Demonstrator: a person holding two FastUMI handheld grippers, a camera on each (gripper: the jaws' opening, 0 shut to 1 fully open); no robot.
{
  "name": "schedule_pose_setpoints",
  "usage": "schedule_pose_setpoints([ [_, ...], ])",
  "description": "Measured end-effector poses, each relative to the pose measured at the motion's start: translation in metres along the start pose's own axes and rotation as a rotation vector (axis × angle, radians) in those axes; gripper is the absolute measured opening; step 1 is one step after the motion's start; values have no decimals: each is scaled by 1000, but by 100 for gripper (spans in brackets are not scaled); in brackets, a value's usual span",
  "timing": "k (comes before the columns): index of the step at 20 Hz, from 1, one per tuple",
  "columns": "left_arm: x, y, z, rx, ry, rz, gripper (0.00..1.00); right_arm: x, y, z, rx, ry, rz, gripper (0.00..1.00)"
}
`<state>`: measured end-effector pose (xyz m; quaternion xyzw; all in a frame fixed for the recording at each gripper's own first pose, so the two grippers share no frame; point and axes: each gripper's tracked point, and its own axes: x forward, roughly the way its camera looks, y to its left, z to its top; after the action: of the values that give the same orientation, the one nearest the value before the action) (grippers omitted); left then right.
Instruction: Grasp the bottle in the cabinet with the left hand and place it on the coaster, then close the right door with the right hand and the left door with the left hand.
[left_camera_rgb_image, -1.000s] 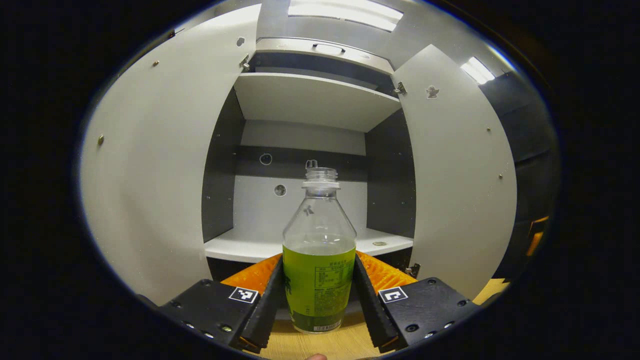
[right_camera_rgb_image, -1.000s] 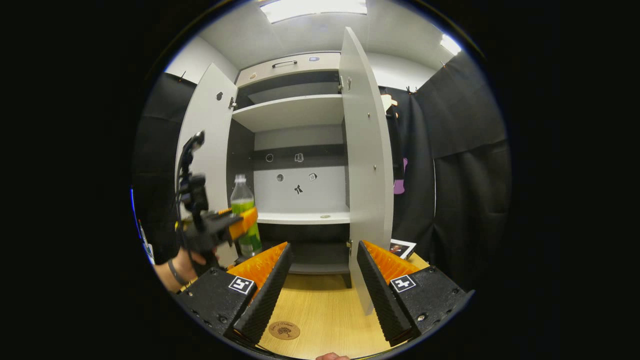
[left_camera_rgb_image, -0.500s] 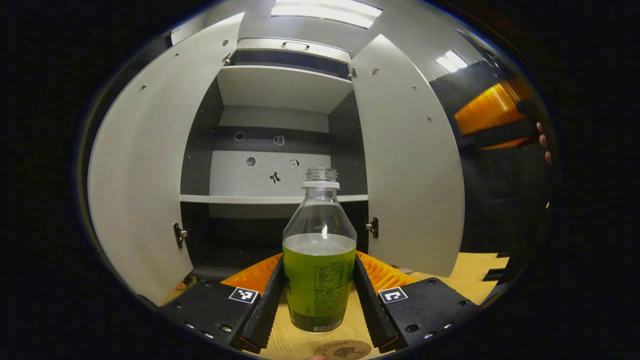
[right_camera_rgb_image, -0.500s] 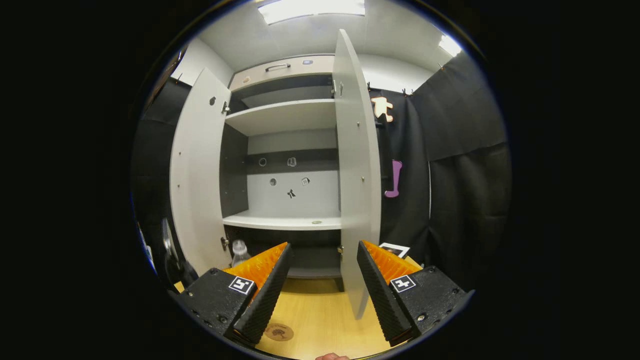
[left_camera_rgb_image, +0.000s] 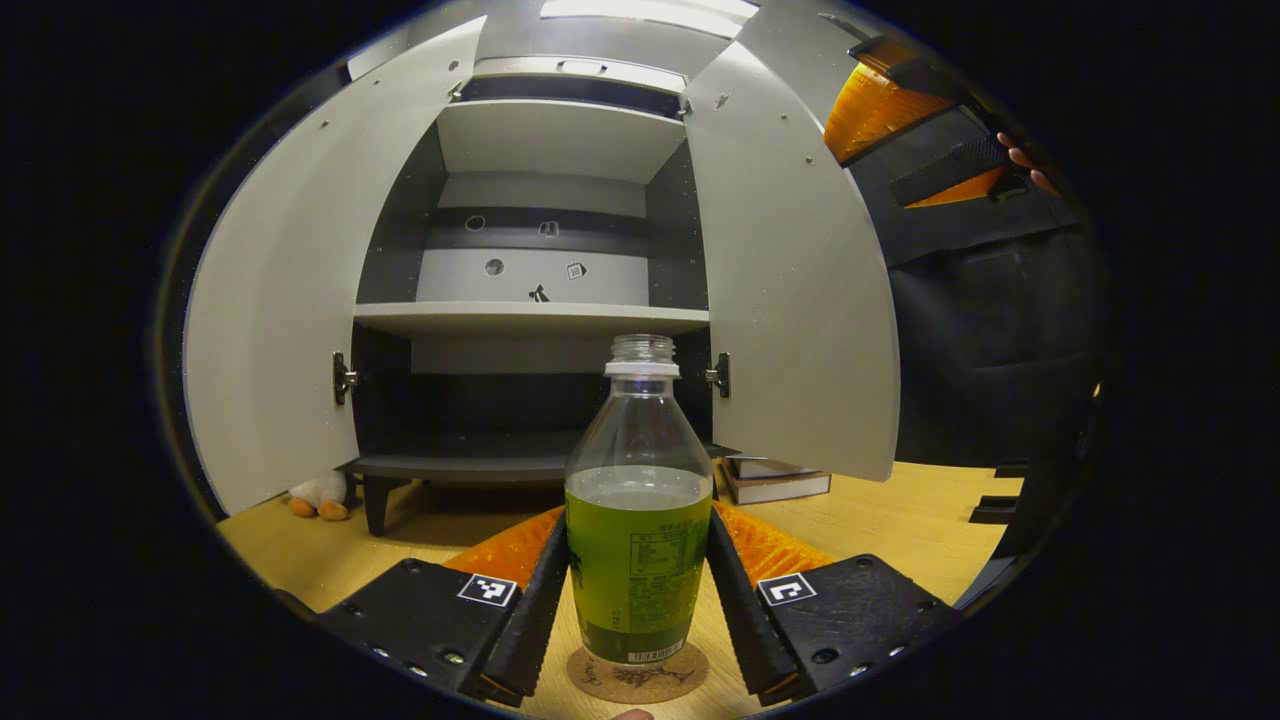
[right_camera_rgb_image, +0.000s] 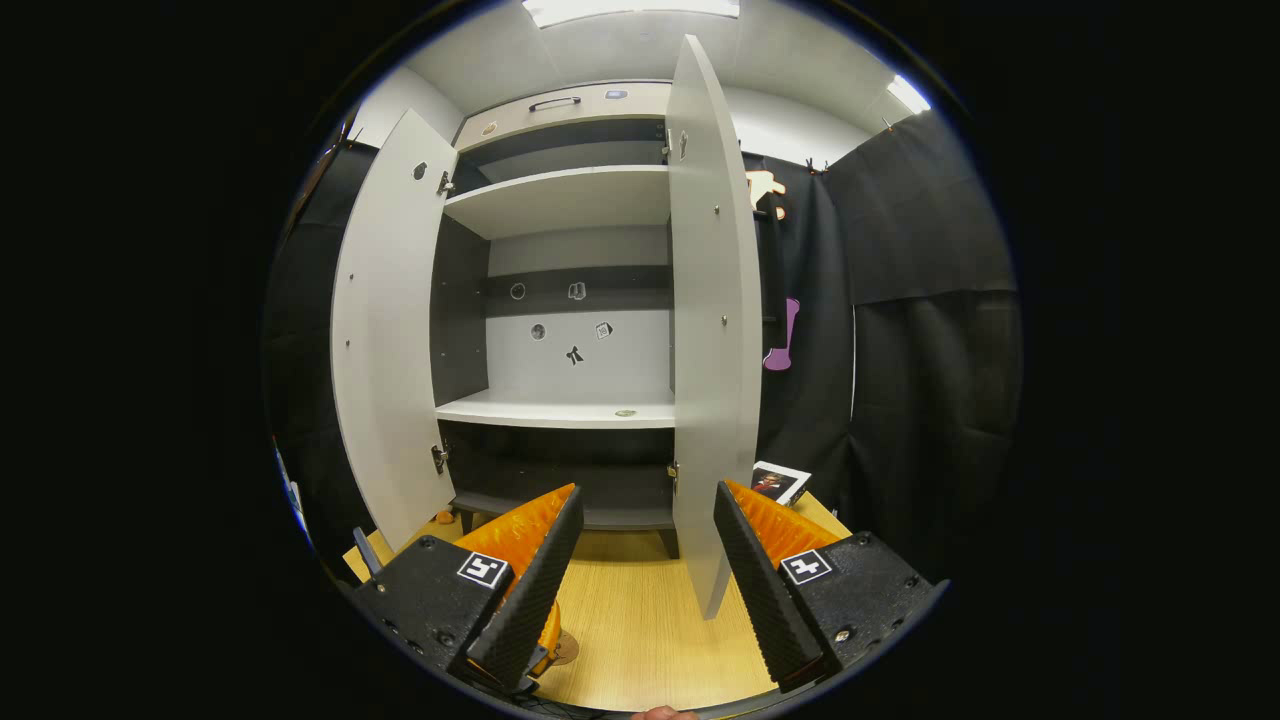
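The left claw pinches the bottle with one finger pressed on each side of its green part. The bottle stands straight up, has no cap, and is about half full of green drink. Its bottom sits on the round brown coaster, which lies on the wooden desk. The coaster's edge peeks out all around the bottle's base.

Behind the bottle the cabinet stands with both doors swung wide. The left door and the right door leave a big open gap between them, and the white shelf inside is bare. There is free desk between the bottle and the cabinet's dark bottom board.

The left gripper view also shows a small stuffed toy on the desk by the left door's lower corner, and some books under the right door's bottom edge. High up on the right of that view is the right claw, far from the bottle, with fingertips of a hand behind it.

In the right gripper view the right claw is spread apart and holds nothing. It hangs above the desk, and the right door's thin front edge stands up between its two fingers, farther off and not touched. A picture card lies on the desk past that door, near the black cloth wall. Low down by the near finger, a bit of the coaster shows.
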<state>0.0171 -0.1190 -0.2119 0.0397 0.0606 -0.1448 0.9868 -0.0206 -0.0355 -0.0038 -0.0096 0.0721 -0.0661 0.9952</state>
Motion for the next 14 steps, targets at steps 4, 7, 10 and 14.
schedule_pose_setpoints([
  [4, -2, -1, -16, -61, 34, -1, 73, 1, 4, -7, 0, 21, 12, 82],
  [7, -3, 1, -20, -11, 45, 8, 73, 3, 5, -11, -3, 31, 15, 82],
  [10, -5, 1, -22, -9, 46, 13, 72, 4, 9, -13, 0, 42, 27, 82],
  [14, -9, -4, -29, -25, 75, -10, 78, 5, 11, -16, -2, 53, 36, 82],
])
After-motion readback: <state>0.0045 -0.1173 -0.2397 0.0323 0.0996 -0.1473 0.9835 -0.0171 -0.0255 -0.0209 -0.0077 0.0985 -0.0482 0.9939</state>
